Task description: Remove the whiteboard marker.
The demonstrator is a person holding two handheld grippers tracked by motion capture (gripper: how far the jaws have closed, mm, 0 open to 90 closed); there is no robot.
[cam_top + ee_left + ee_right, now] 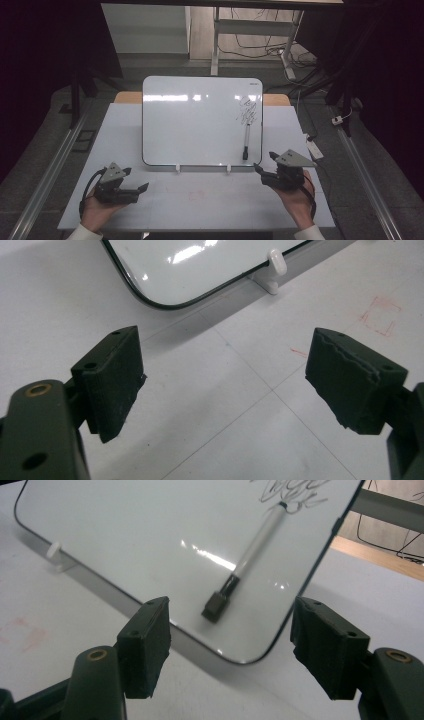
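Dark room all round, with cables on the floor behind, and a white table (pixel 120 135) in front of me that carries the lot. Counting: one whiteboard (pixel 195 125), one marker (pixel 246 142), one patch of black scribble (pixel 249 111), two small white pegs, and my two tools.

My right hand-held gripper (pixel 265 164) sits just off the whiteboard's lower right corner, jaws wide apart and gripping nothing. In the right gripper view (pixel 231 650) the marker (pixel 252 550) lies ahead, between and beyond the jaws, untouched. My left hand-held gripper (pixel 137 179) rests near the lower left corner of the board, a little short of it; in the left gripper view (pixel 225 375) its jaws also stand wide open over bare table, with the board's rounded corner (pixel 165 270) ahead.

As for the marker, it has a pale grey-white barrel with a black end towards me and a dark tip pointing away, up at the scribble (pixel 287 490). It lies flat on the whiteboard's glossy face near the right edge, roughly lengthwise away from my right tool. One peg (pixel 177 168) and the other peg (pixel 228 168) hold the board's near edge. Faint red marks (pixel 196 194) show on the table between my two tools.
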